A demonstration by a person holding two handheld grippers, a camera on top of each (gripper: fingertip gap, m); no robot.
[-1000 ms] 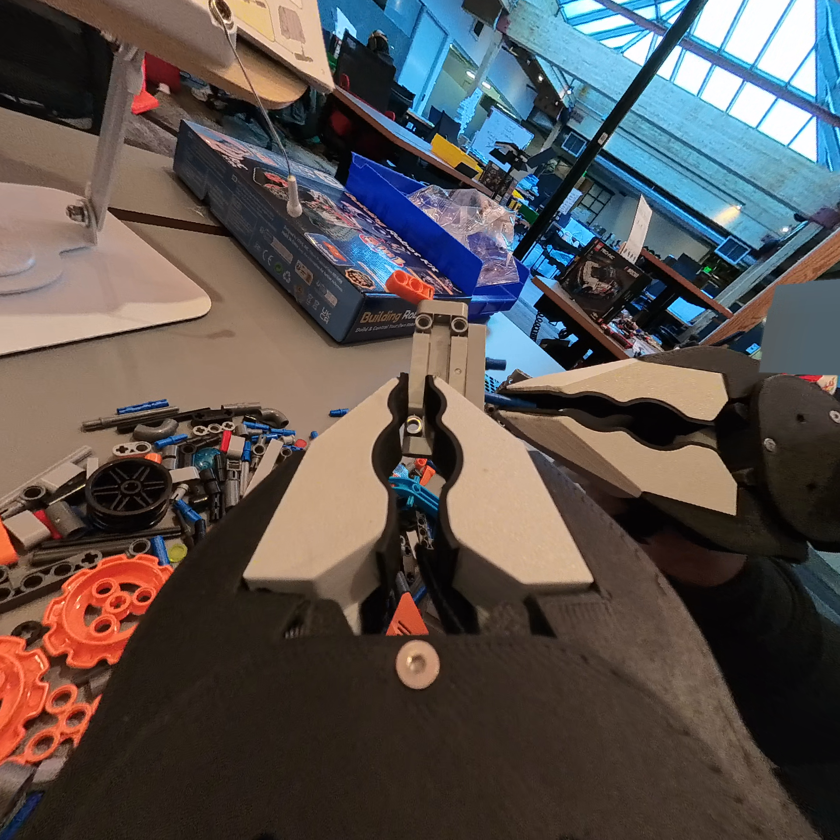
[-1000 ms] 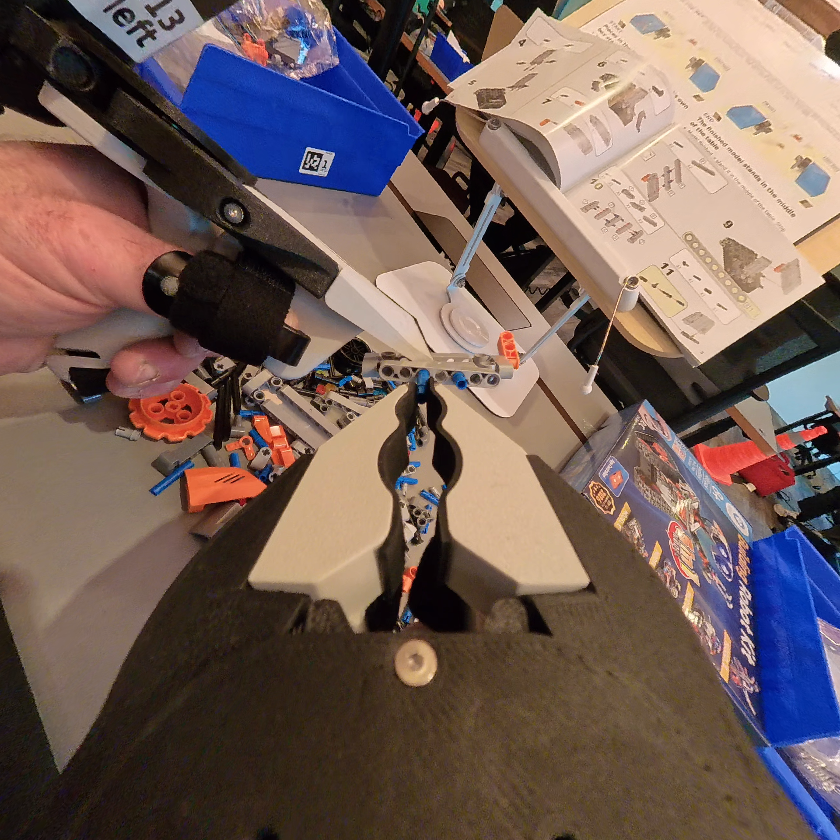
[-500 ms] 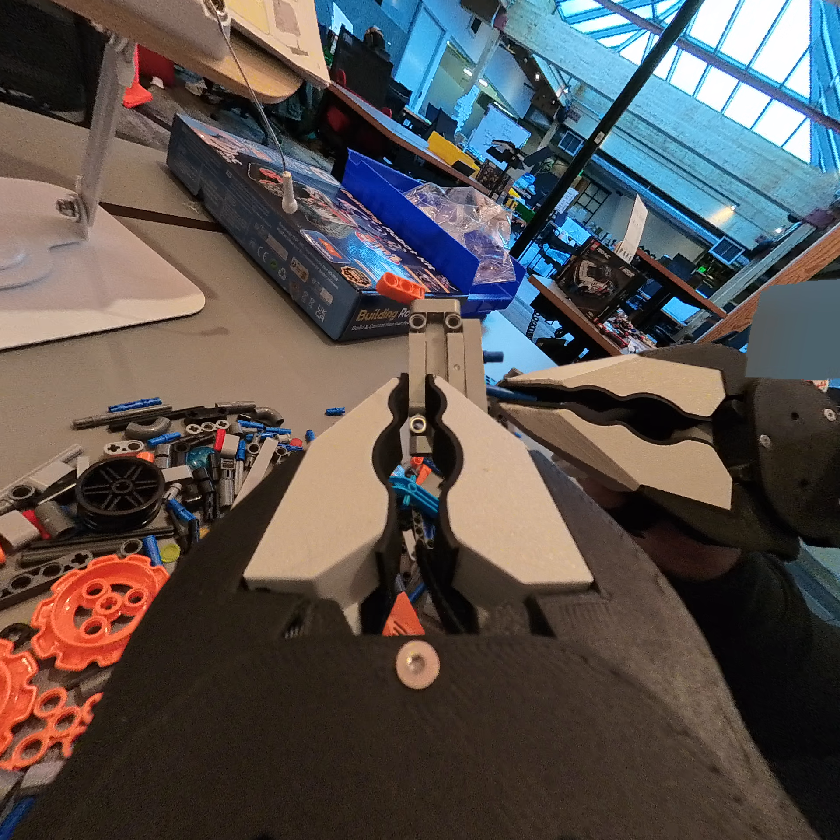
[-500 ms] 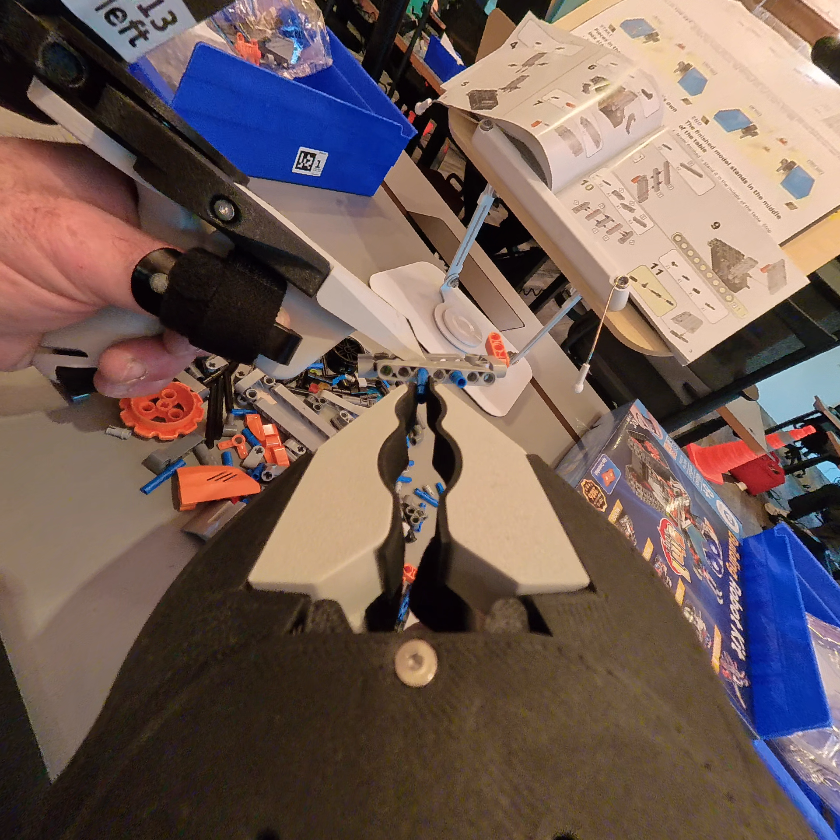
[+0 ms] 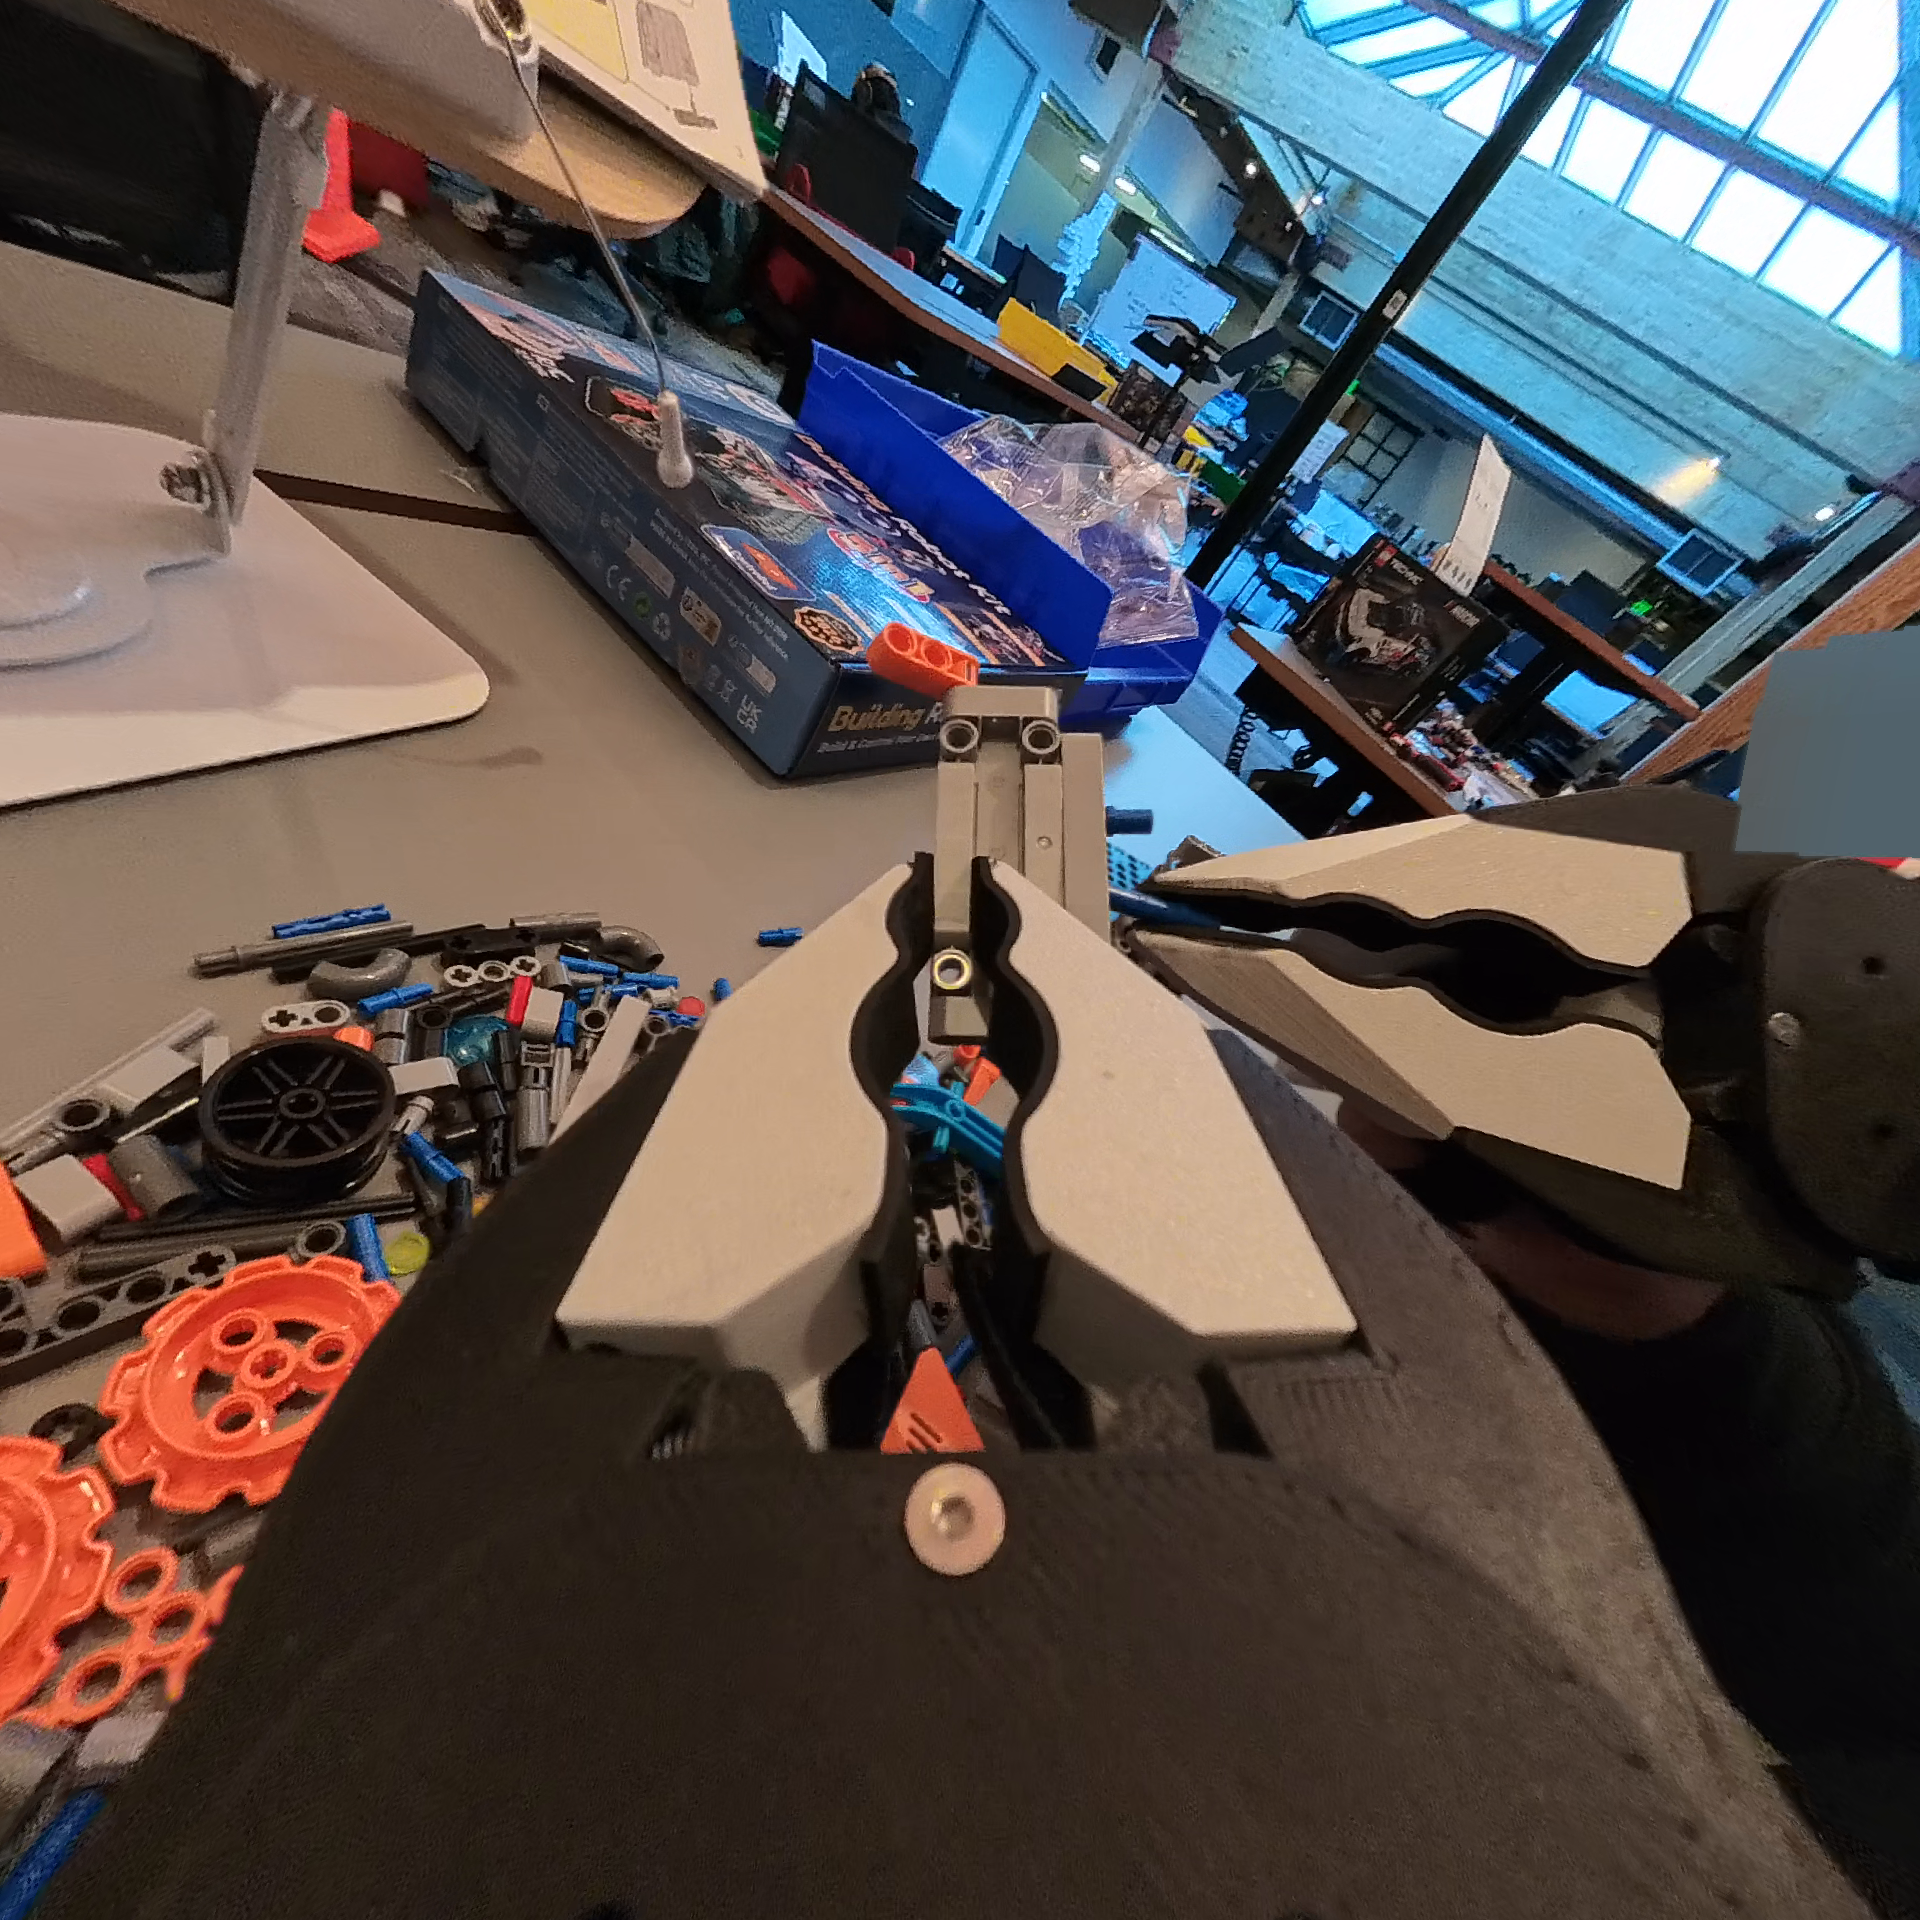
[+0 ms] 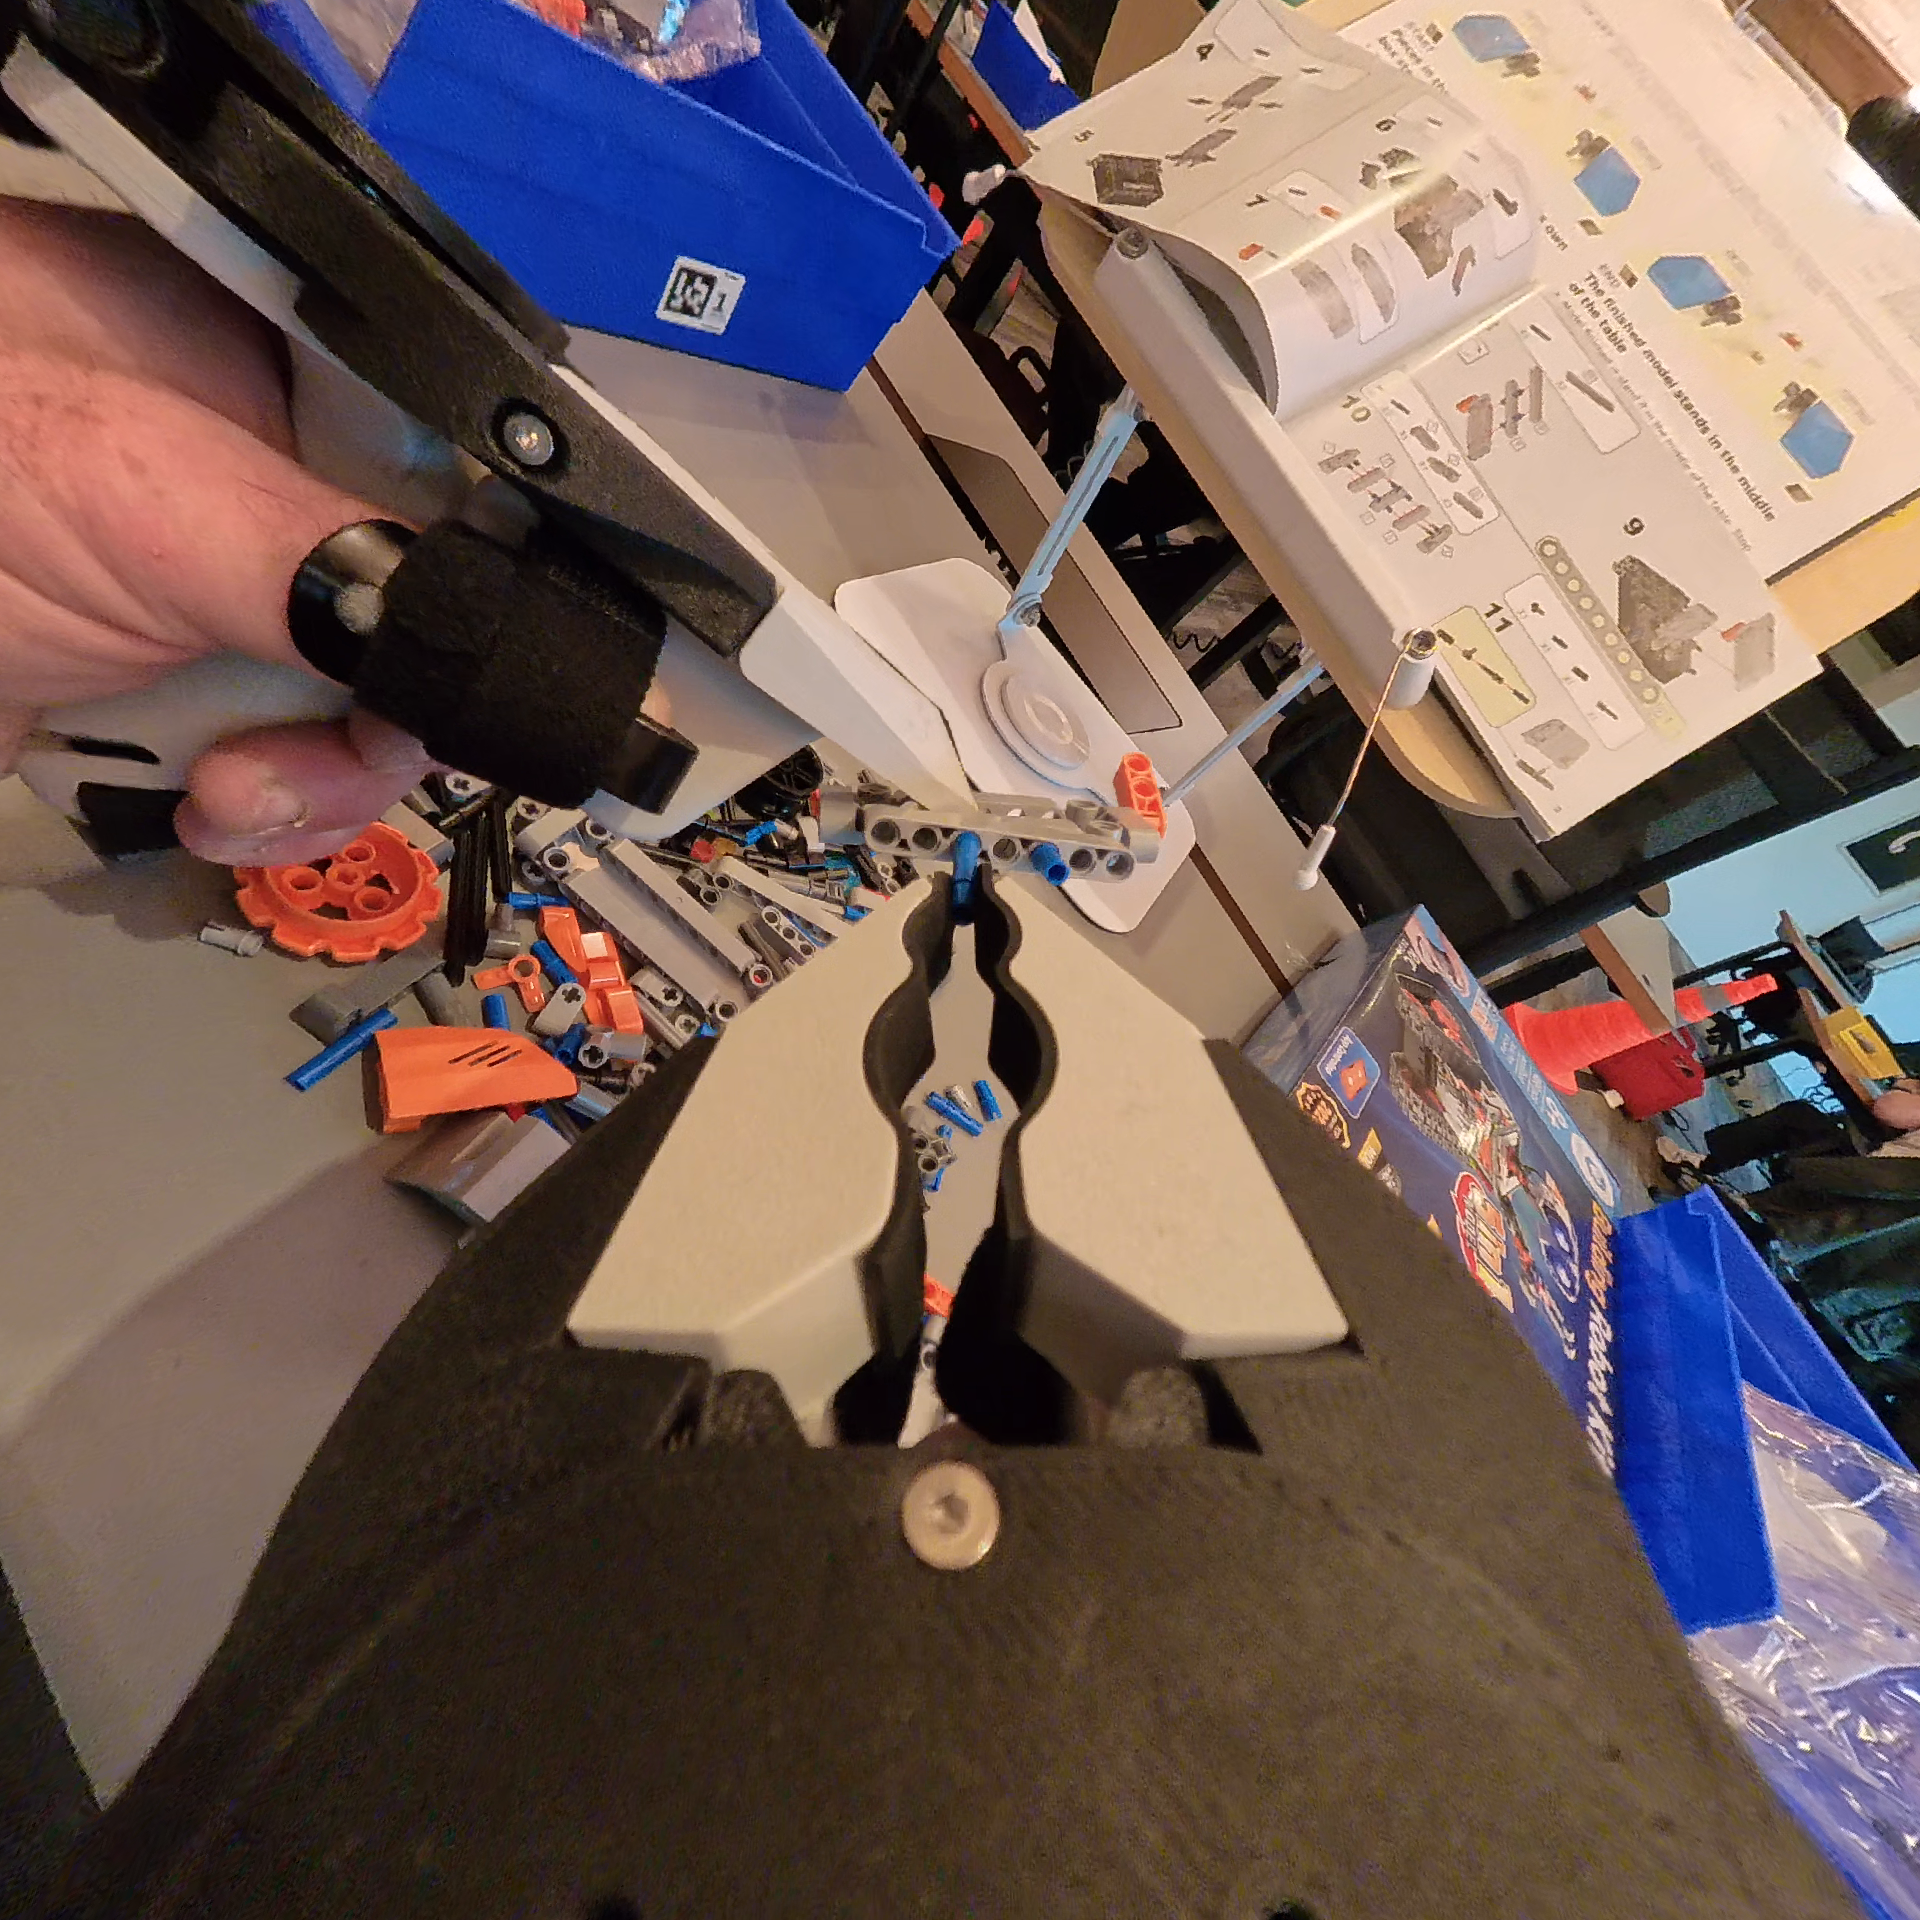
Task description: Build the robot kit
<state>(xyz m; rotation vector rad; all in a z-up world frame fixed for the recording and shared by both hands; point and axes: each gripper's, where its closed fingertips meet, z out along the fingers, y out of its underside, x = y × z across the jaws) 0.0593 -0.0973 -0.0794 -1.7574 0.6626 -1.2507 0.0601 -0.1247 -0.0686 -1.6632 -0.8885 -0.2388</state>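
My left gripper [image 5: 954,883] is shut on a grey beam assembly [image 5: 1003,790] with an orange connector [image 5: 920,657] at its far end, held above the table. My right gripper [image 6: 961,899] is shut on a small blue pin [image 6: 964,868], whose tip meets the underside of the grey beam assembly [image 6: 997,826]. In the left wrist view the right gripper [image 5: 1143,909] comes in from the right, its tips beside the beam. In the right wrist view the left gripper [image 6: 935,769] comes in from the upper left, held by a hand [image 6: 125,499].
Loose parts [image 5: 499,997], a black wheel [image 5: 296,1117] and orange gears [image 5: 244,1371] lie on the grey table under the grippers. Behind are a blue kit box [image 5: 675,540], a blue bin [image 5: 935,499] holding a plastic bag, and a booklet [image 6: 1507,364] on a white stand [image 5: 208,644]. My two grippers' fingertips are within a few centimetres of each other. About 12 cm separates my left fingertips from the black wheel [image 5: 296,1117].
Both grippers keep their hold. In the right wrist view the beam has shifted slightly up from my fingertips, and a little more of the blue pin shows.
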